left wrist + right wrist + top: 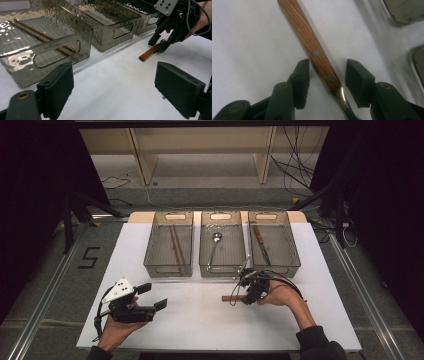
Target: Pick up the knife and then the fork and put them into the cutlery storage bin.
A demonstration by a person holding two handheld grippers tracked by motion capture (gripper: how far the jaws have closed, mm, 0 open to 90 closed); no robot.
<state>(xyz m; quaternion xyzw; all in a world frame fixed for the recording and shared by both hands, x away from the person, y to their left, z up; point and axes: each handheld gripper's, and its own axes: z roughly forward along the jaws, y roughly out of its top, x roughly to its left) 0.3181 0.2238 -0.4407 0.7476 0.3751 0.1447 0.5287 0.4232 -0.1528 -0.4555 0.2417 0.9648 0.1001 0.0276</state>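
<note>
A utensil with a riveted wooden handle and a metal neck lies flat on the white table, in front of the bins. My right gripper points down over it with one jaw on each side of the handle near the metal neck. A gap shows beside the handle, so the pads are not pressing. The left gripper view shows that same handle sticking out from under the right gripper. My left gripper rests in a hand at the table's near left, open and holding nothing.
Three clear grey bins stand in a row at the back. The left bin holds brown chopsticks, the middle bin a metal spoon, the right bin a wooden-handled knife. Cables lie on the floor beyond.
</note>
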